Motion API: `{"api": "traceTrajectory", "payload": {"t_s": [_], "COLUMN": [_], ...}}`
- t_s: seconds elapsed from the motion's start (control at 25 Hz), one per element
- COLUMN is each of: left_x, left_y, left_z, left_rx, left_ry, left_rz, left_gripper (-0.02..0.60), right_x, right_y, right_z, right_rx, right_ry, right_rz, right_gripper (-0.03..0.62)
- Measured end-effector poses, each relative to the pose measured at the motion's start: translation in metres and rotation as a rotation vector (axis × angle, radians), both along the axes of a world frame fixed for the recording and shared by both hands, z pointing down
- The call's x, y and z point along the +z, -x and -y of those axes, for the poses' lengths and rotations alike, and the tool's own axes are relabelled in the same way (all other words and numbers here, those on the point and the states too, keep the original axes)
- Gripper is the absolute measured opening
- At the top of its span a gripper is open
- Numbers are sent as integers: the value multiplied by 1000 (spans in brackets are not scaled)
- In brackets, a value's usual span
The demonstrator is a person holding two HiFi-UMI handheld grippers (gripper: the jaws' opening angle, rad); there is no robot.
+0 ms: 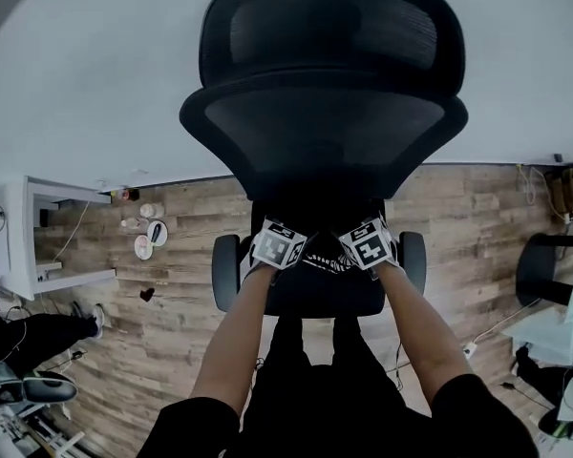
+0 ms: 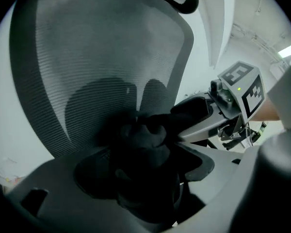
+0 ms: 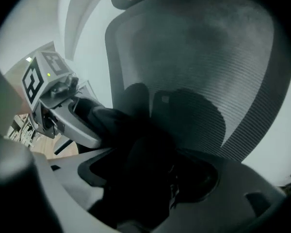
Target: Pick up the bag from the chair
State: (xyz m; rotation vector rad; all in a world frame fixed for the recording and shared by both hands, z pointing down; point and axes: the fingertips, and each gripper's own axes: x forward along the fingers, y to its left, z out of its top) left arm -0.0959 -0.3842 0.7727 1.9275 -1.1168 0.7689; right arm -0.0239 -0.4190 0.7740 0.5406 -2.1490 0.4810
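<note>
A black mesh office chair point(image 1: 325, 113) stands against the white wall, with its seat point(image 1: 310, 294) just in front of me. On the seat, against the backrest point(image 2: 102, 47), sits a dark bag point(image 1: 325, 261) of soft black fabric. My left gripper point(image 1: 285, 248) and right gripper point(image 1: 366, 246) sit side by side on it. In the left gripper view the bag point(image 2: 140, 144) fills the space between my jaws, and the right gripper point(image 2: 218, 115) pinches a fold of it. In the right gripper view the bag point(image 3: 145, 149) is bunched between the jaws, and the left gripper point(image 3: 63, 110) is shut on the fabric.
The chair's armrests point(image 1: 225, 270) flank the seat on both sides. A white shelf unit point(image 1: 38, 237) and small items on the wooden floor point(image 1: 148, 239) lie to the left. A second dark chair point(image 1: 552, 267) and cables stand at the right.
</note>
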Motion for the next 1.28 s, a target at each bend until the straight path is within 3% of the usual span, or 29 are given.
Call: {"api": "traceTrajectory", "payload": {"t_s": [0.12, 0.16, 0.24, 0.32, 0.4, 0.64, 1.0, 1.28], "left_x": [20, 23, 22, 15, 3, -52, -132, -235], "left_y": [-10, -12, -13, -13, -15, -22, -26, -32], "left_z": [4, 4, 4, 4, 3, -16, -33, -47], "left_rx": [63, 67, 59, 62, 59, 40, -22, -29], "left_ry": [40, 39, 0, -69, -143, -327, -471, -632], "left_rz": [11, 13, 20, 46, 48, -36, -99, -171], "left_gripper": [359, 354, 217, 135, 97, 71, 61, 61], "right_x": [23, 26, 26, 21, 11, -37, -115, -213], "right_y": [0, -1, -5, -8, -13, -24, -39, -47], "right_z": [-6, -7, -7, -6, -6, -19, -33, -45], "right_rx": [-71, -84, -88, -81, -58, -8, 107, 120], "right_ry": [25, 14, -13, -45, -83, -222, -298, -400], "right_rz": [-80, -99, -118, -115, -94, 37, 257, 404], "right_gripper": [346, 306, 171, 127, 101, 71, 61, 61]}}
